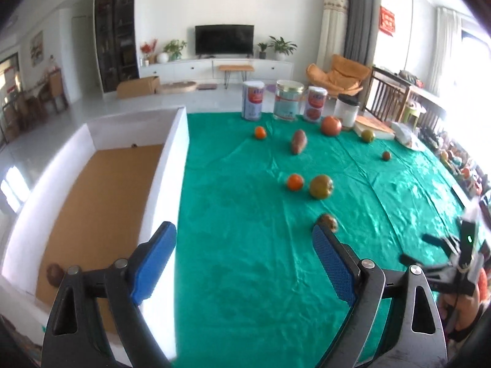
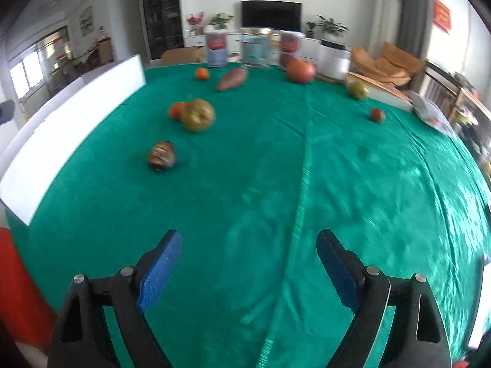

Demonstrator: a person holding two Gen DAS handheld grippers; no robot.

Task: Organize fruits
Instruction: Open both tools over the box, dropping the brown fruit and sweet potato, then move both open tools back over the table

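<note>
Green tablecloth (image 2: 276, 159) under scattered fruit, living room beyond

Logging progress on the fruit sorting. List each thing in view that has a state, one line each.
left gripper: open, nothing between its jaws
right gripper: open, nothing between its jaws
white box: open-topped, one brown fruit inside
brown round fruit: loose on the green cloth
green-brown tomato: on the cloth, beside an orange
sweet potato: lying on its side
clear jar: upright, lidded
</note>
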